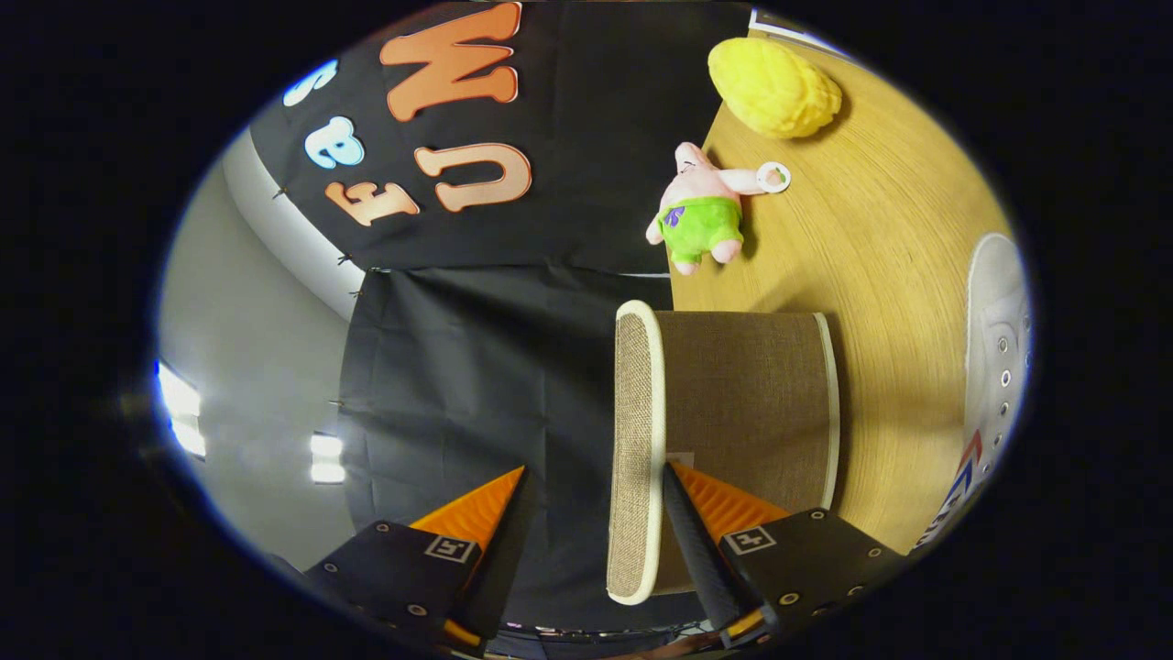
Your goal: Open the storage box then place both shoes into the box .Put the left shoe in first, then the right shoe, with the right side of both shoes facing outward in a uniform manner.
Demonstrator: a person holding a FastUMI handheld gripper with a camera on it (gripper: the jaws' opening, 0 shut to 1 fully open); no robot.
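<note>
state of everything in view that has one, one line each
box: lid on, shut
gripper: fingers open, straddling the lid's edge, not pressing it
shoe: on the table, outside the box, partly cut off
pink plush: lying on the table
yellow plush: resting on the table

Two wedge-shaped fingers (476, 513) with ribbed inner faces, tapering to points. Behind each, a flat black mount (806, 559) studded with small round screws and marked with a square white-bordered tag (750, 540).
</note>
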